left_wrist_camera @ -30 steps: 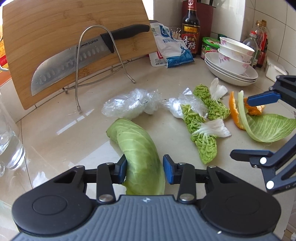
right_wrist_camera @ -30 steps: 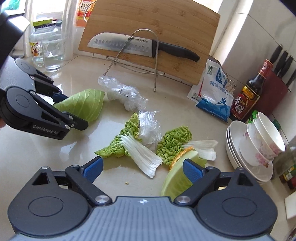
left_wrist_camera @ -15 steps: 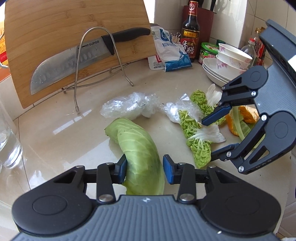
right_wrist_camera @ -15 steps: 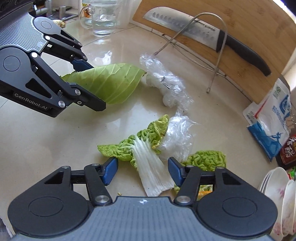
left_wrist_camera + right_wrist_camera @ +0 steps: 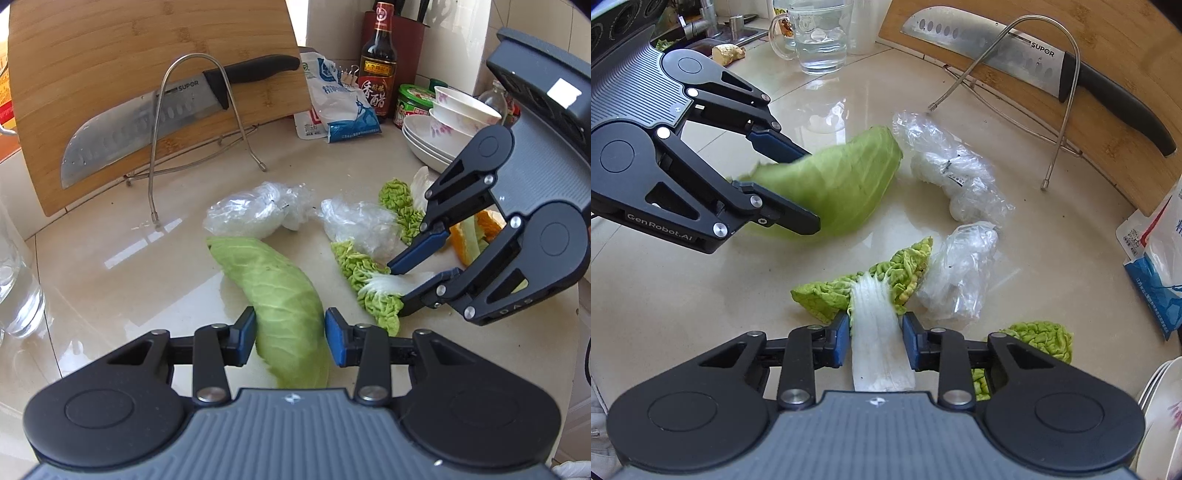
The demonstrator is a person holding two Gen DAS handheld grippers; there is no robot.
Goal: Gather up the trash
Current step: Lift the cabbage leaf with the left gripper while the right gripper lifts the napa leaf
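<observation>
1. Right now your left gripper (image 5: 290, 338) is pinching the smooth cabbage leaf (image 5: 275, 291), its blue pads pressed to either side of the leaf's near end while the rest of the leaf is stretching away over the countertop (image 5: 110, 295).
2. Your right gripper (image 5: 873, 341) is closing its jaws on the white stalk of the crinkled napa leaf (image 5: 877, 291); the stalk is sitting between the two pads, and they are already touching its edges.
3. From the left wrist view you are seeing the right gripper coming in from the right, its fingertips bracketing that same white stalk.
4. Just beside the napa leaf, a small crumpled plastic wrap (image 5: 960, 273) is lying against the leaf's frilly green end, and a larger plastic bundle (image 5: 953, 170) is lying beyond it, near the tip of the cabbage leaf.
5. A second crinkled leaf (image 5: 1038, 338) is lying to the right of your right gripper, partly hidden by it.
6. An orange peel (image 5: 480, 236) is showing behind the right gripper's fingers.
7. Farther back, a knife (image 5: 177, 114) is resting in a wire rack against a wooden cutting board (image 5: 110, 55), with stacked bowls (image 5: 443, 129) standing at the right.
</observation>
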